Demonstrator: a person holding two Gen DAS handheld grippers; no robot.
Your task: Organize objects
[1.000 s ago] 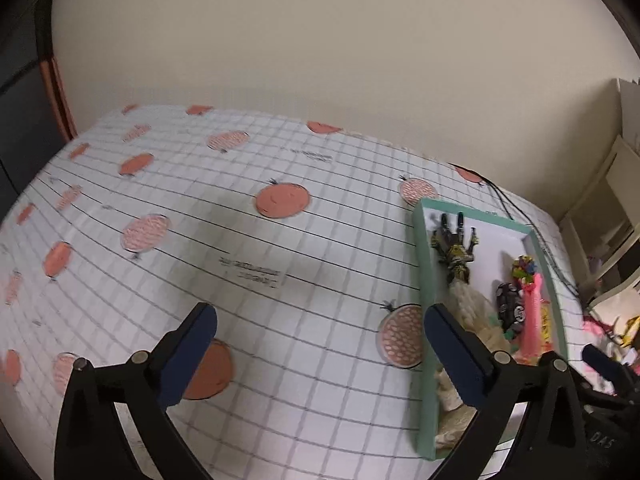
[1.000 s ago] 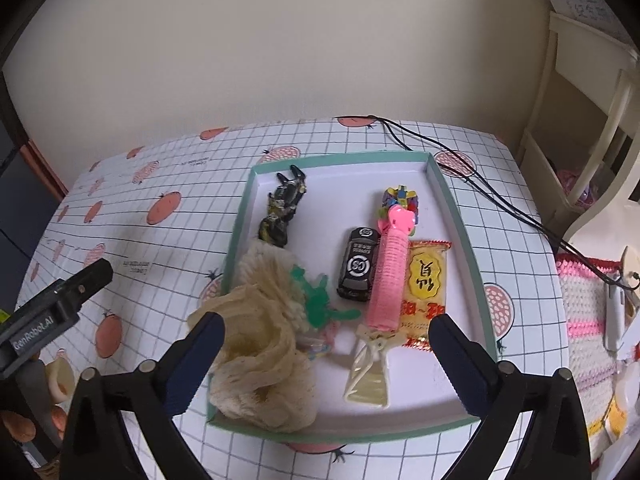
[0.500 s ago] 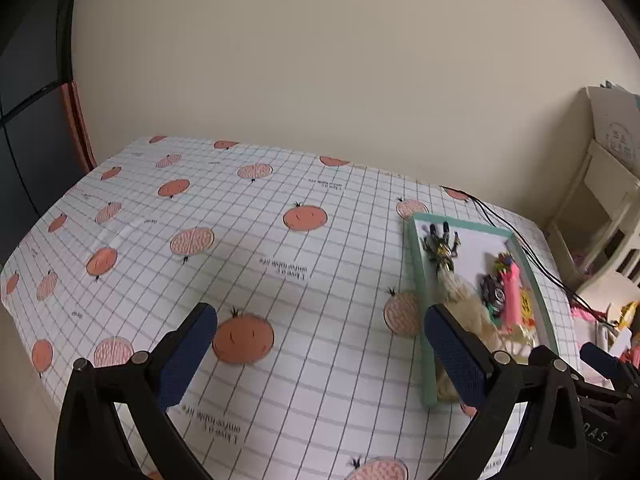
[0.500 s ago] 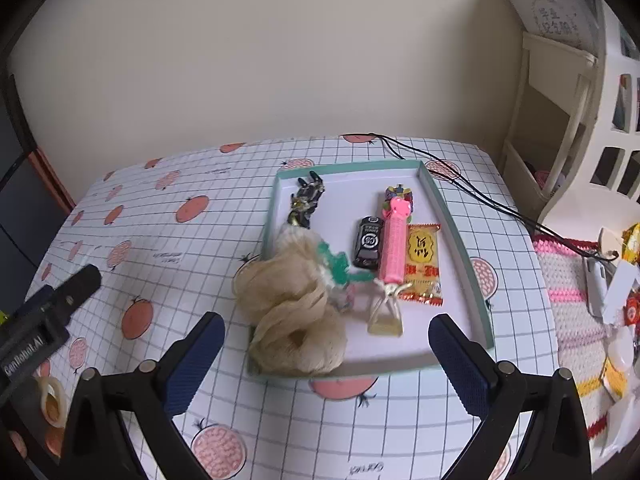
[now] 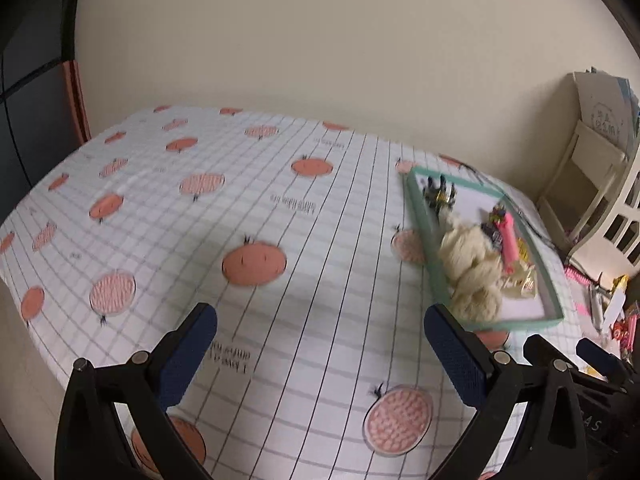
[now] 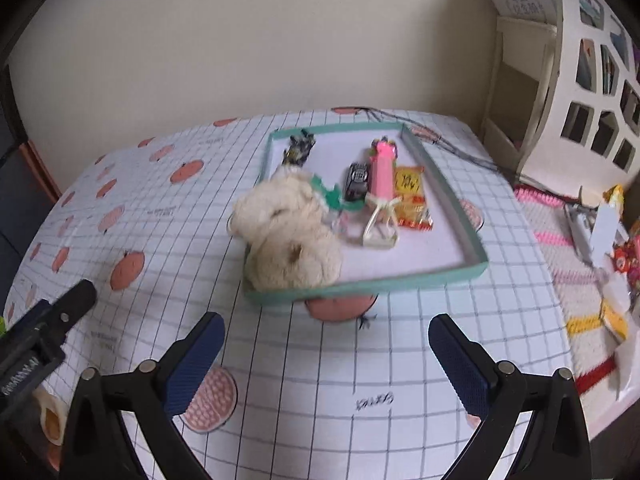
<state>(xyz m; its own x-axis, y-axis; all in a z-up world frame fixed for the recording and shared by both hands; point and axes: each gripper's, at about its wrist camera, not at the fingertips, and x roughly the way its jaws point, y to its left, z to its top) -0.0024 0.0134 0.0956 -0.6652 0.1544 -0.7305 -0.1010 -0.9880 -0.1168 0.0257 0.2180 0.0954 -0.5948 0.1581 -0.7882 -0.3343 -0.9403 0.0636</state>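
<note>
A teal-rimmed white tray lies on the tablecloth, right of centre. In it are a cream fluffy scrunchie bundle, a black and gold toy figure, a small dark toy car, a pink tube toy, a yellow snack packet, a green toy piece and a pale hair clip. My right gripper hangs open above the cloth, just short of the tray's near edge. My left gripper is open too, left of the tray, holding nothing.
A white grid tablecloth with orange fruit prints covers the table. A white shelf unit stands at the right by the wall. A knitted striped mat with small packets lies right of the table. A black cable runs behind the tray.
Both grippers have pulled back and up from the tray, so it looks smaller and farther. Both stay open and empty.
</note>
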